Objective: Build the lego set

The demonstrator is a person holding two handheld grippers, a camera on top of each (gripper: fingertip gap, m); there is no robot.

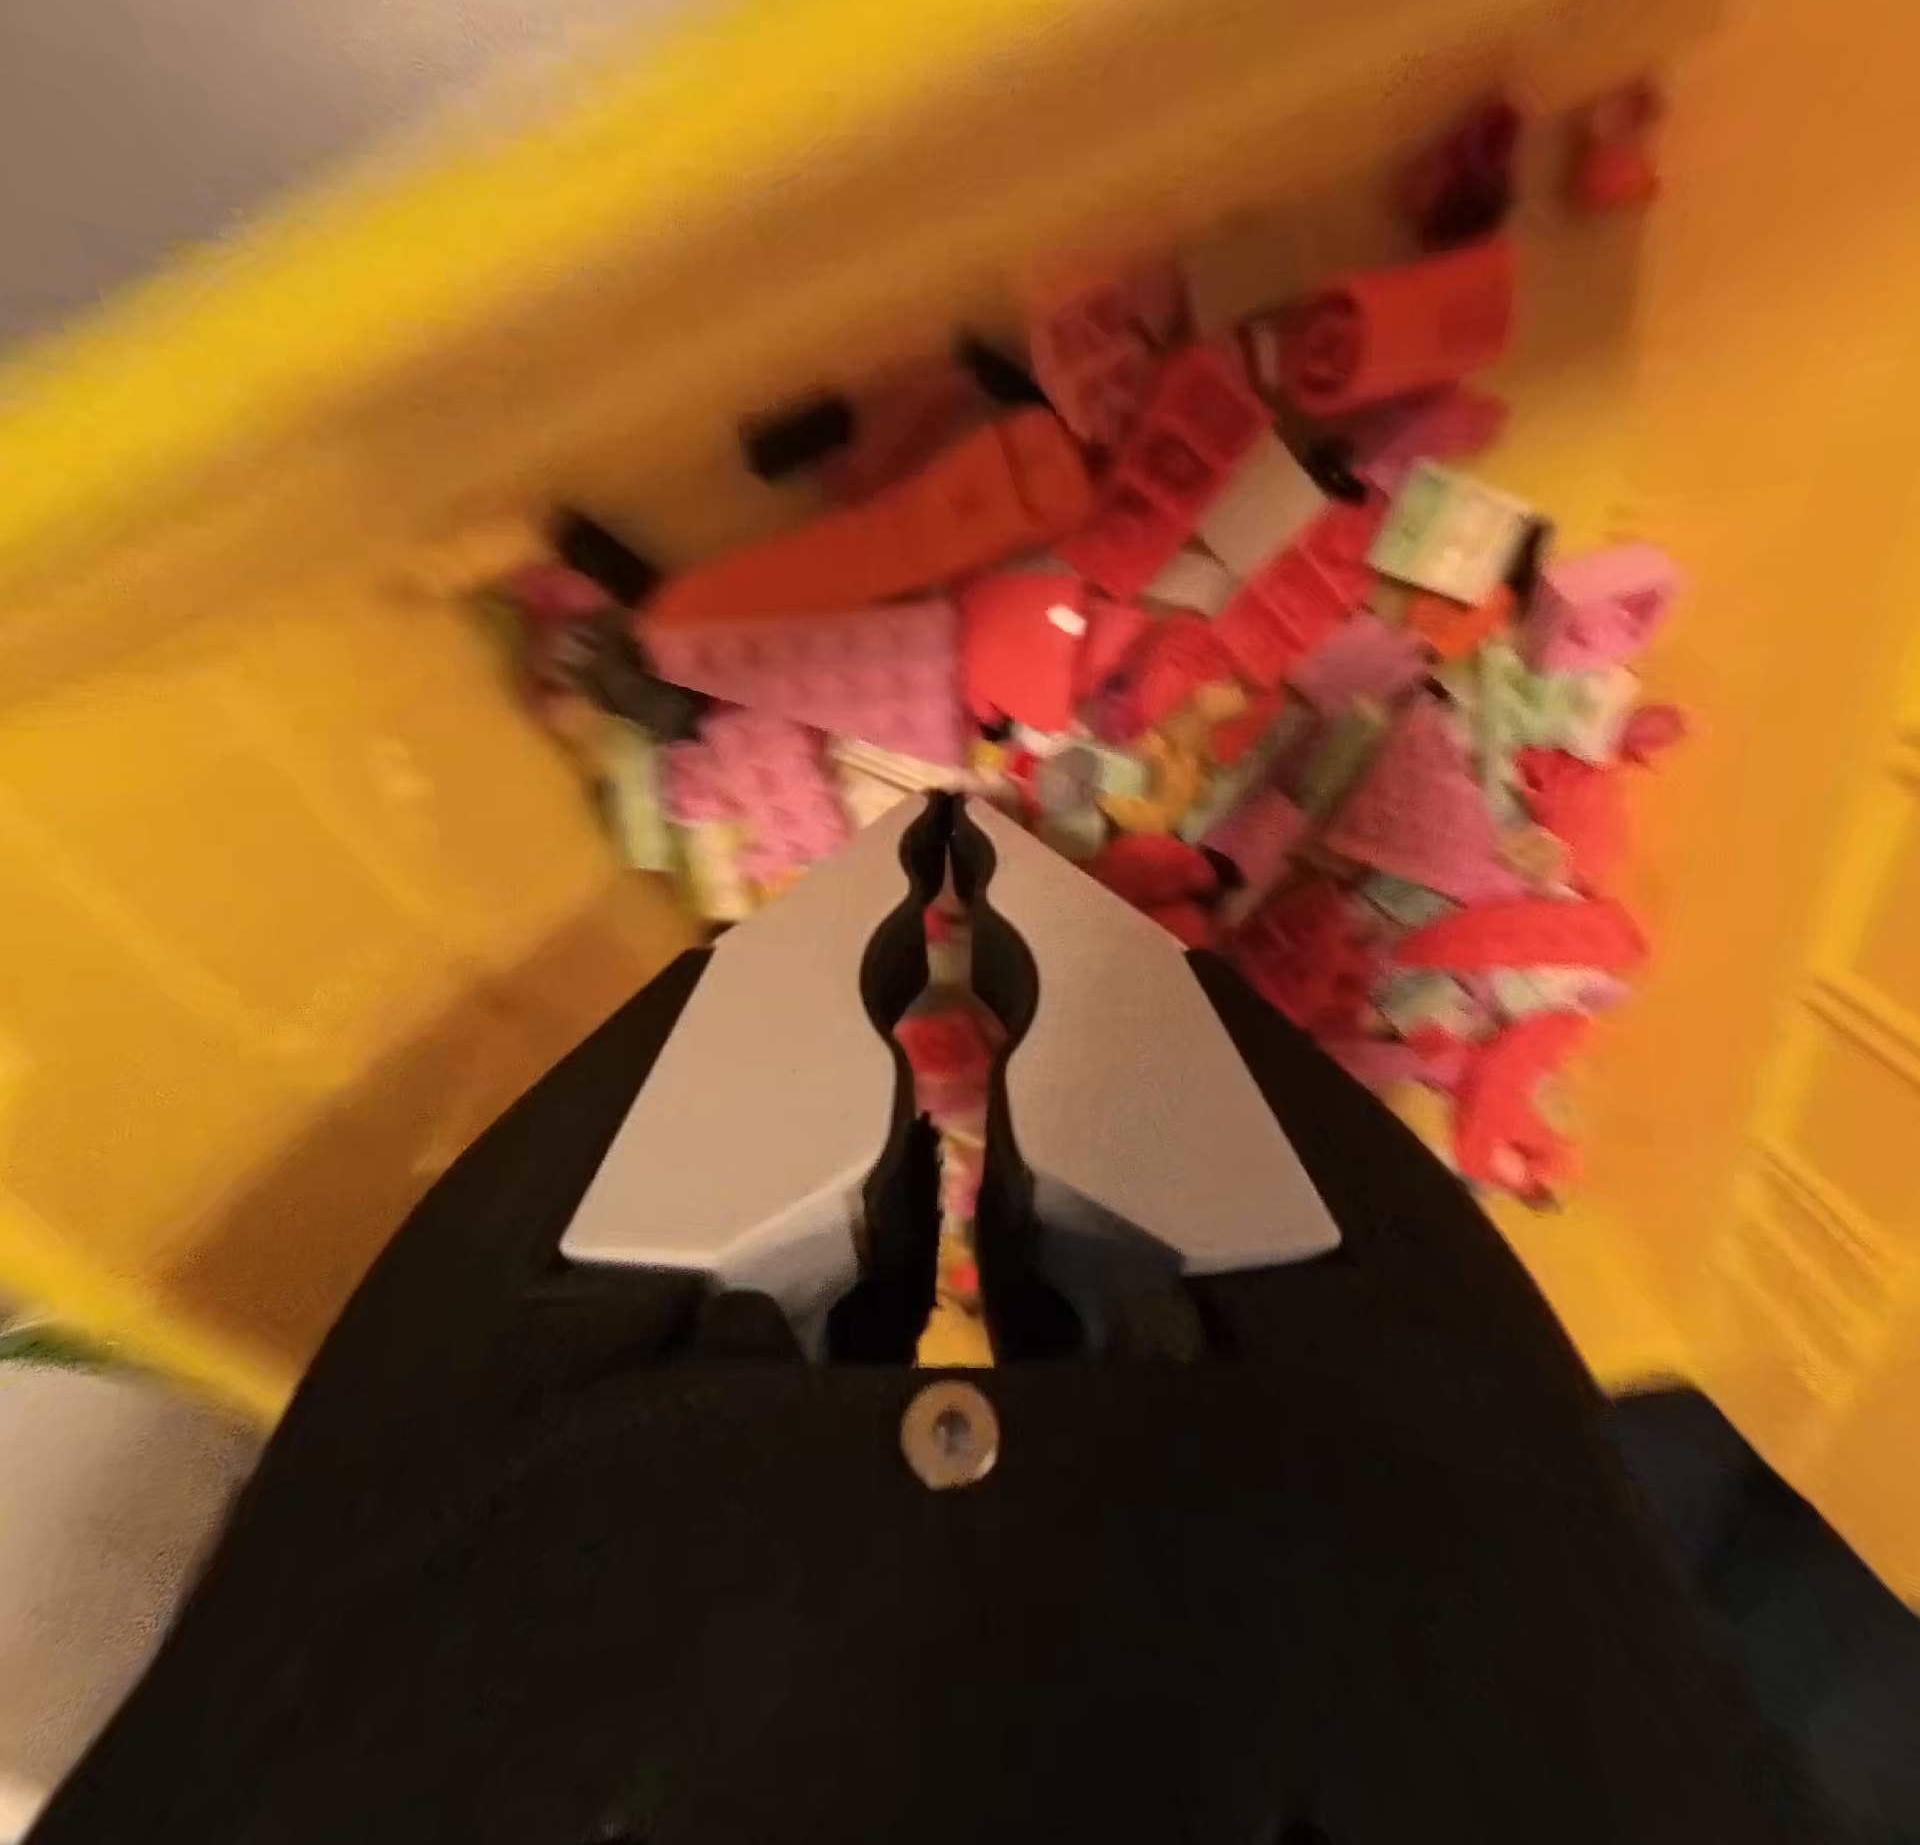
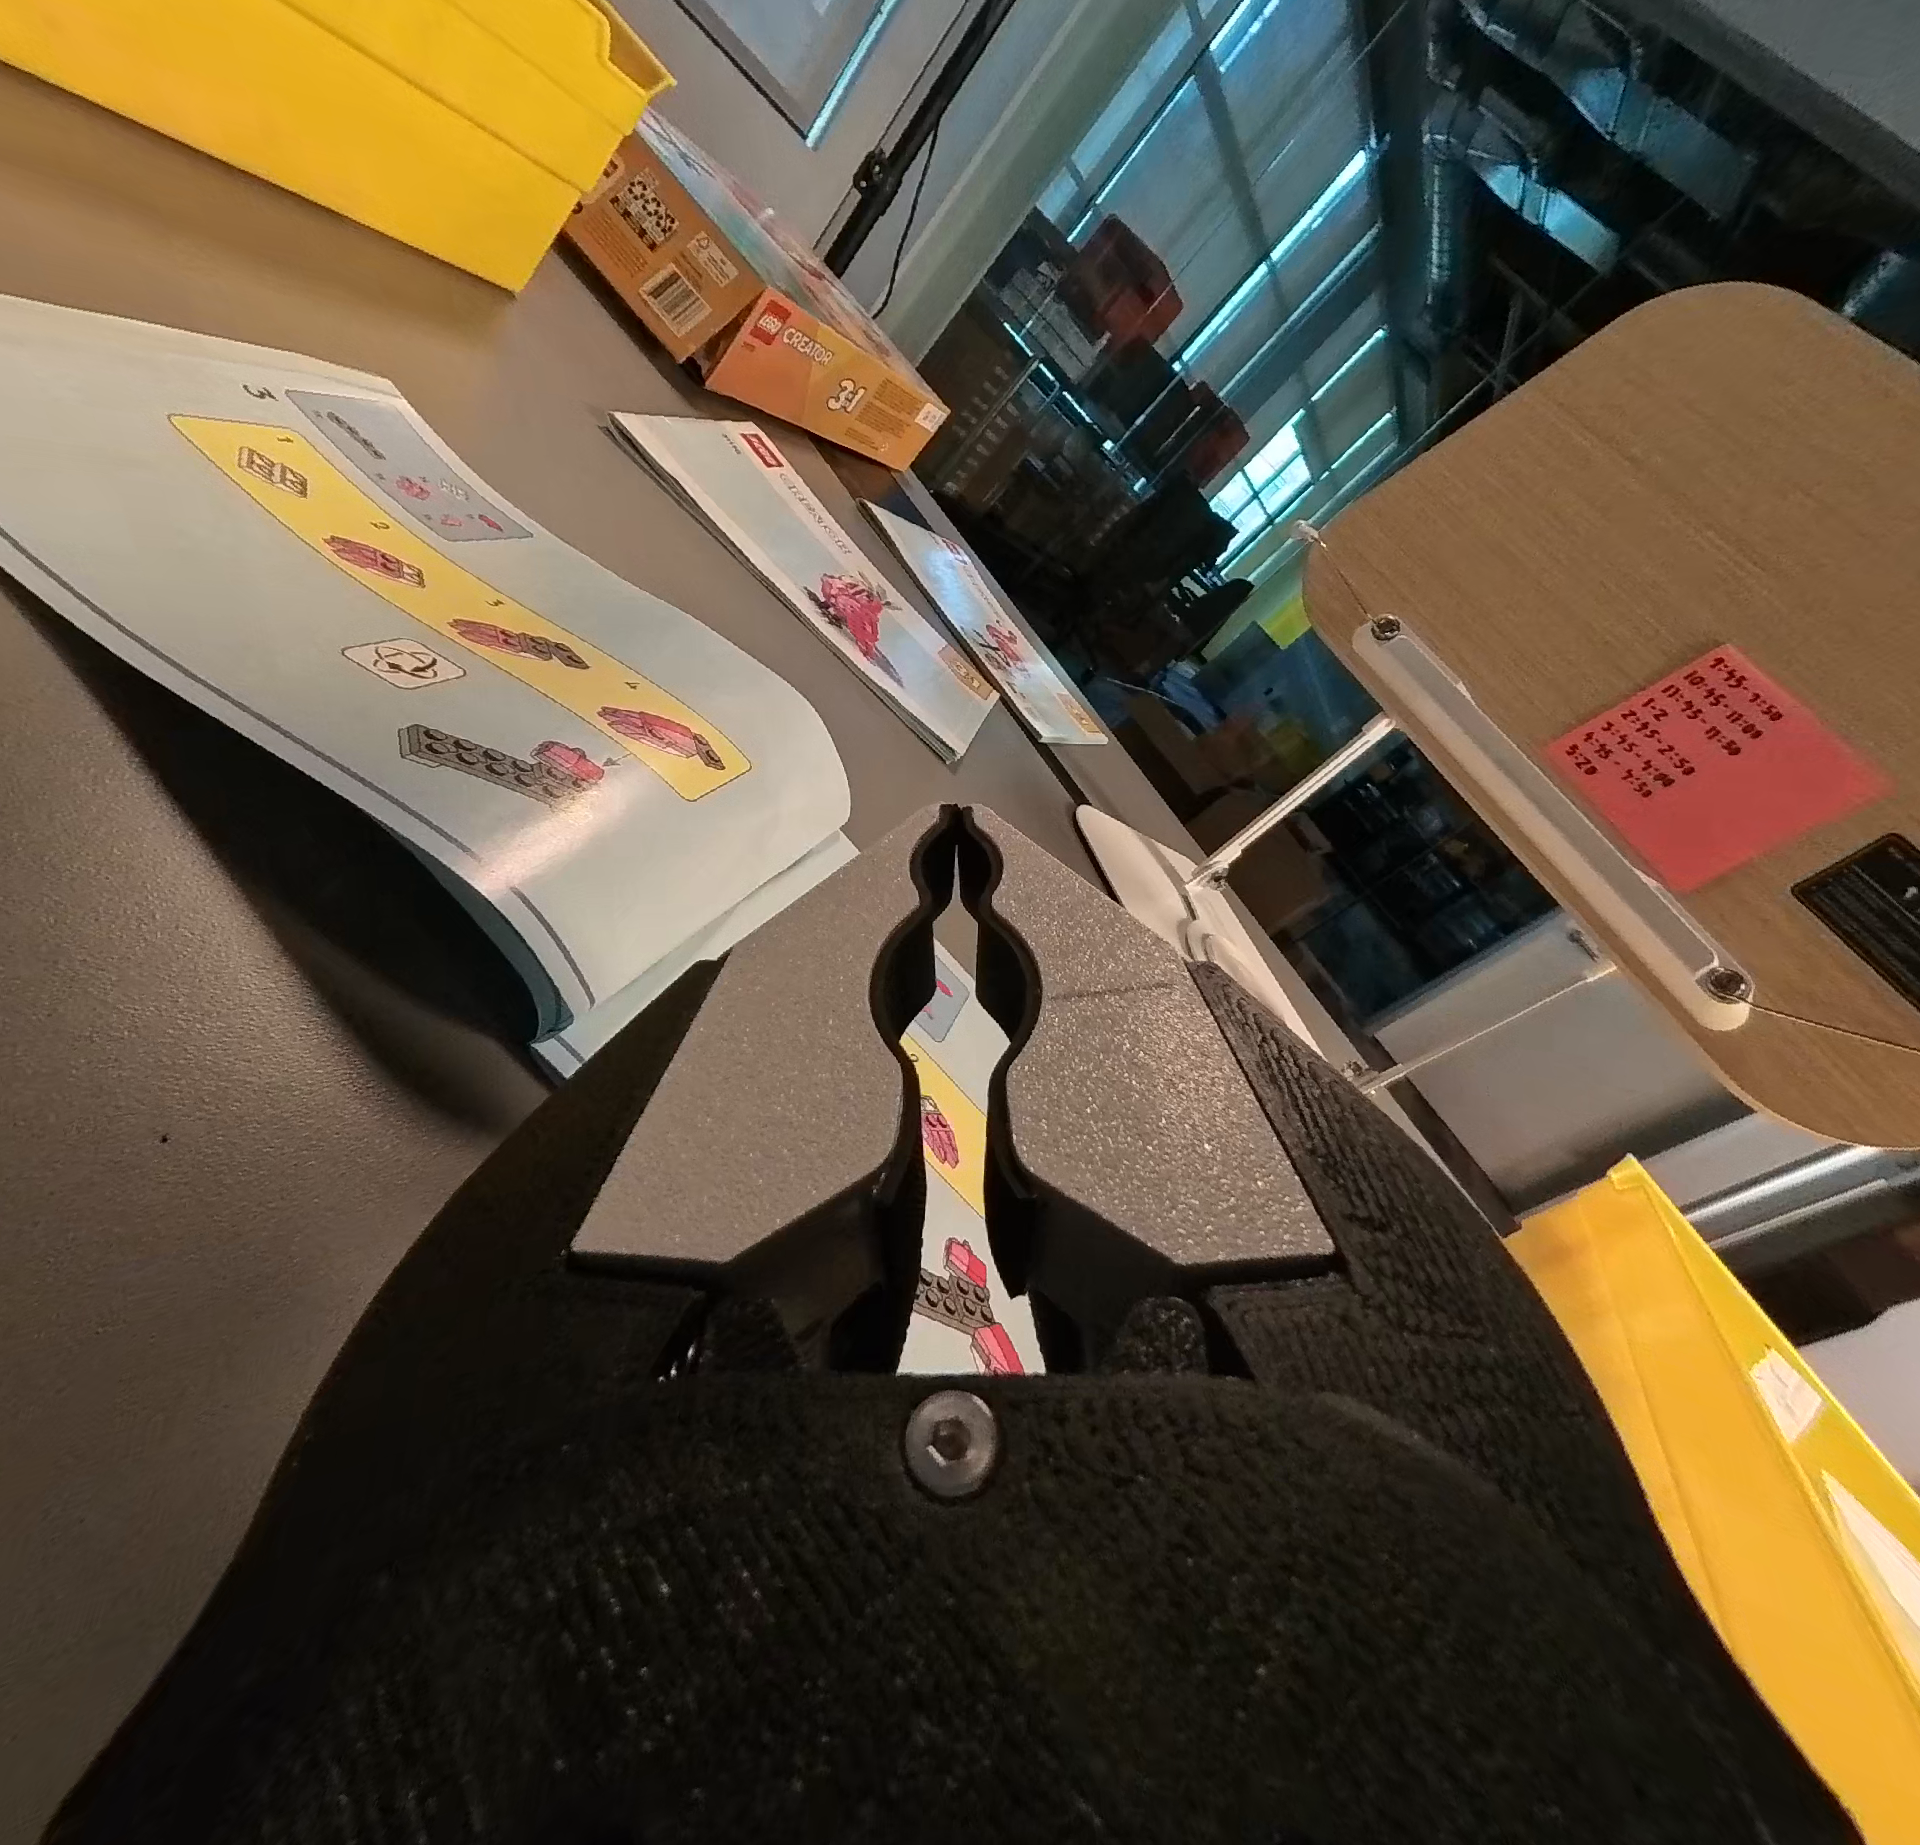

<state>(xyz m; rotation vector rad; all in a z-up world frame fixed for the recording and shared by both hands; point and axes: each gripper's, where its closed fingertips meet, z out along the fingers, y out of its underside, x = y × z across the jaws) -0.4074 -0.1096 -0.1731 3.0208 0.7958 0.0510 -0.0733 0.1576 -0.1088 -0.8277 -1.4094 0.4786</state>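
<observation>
Inside a yellow bin (image 1: pixel 312 860), the left gripper (image 1: pixel 943 827) hangs over a loose heap of toy bricks (image 1: pixel 1195 715), its two fingertips brought together at the tip; the view is smeared with blur, and whether anything thin is pinched there cannot be told. The heap, mostly red and pink with pale green and a few black pieces, lies against the bin's far wall, and the nearest pieces to the closed tips are a pink studded plate (image 1: pixel 821 673) and a pale piece just beyond them. A long orange-red piece (image 1: pixel 873 548) lies farther into the heap from that plate. Away from the bin, the right gripper (image 2: pixel 958 829) hangs low over a grey table (image 2: pixel 208 1120), its fingertips meeting with nothing between them. It points across an open instruction booklet (image 2: pixel 416 632), which lies flat just beside the tips with its near page curling up, a placing that would seem to keep the building steps readable from the working side. Beyond the booklet lie two closed booklets (image 2: pixel 821 569) side by side, then an orange cardboard box (image 2: pixel 758 341) near the table's far edge, and stacked yellow trays (image 2: pixel 312 70) farther off. A wooden panel (image 2: pixel 1662 652) with a red note (image 2: pixel 1714 767) stuck to it stands to the side of the table, past the booklet, and another yellow bin wall (image 2: pixel 1714 1432) shows close beside the right gripper.
</observation>
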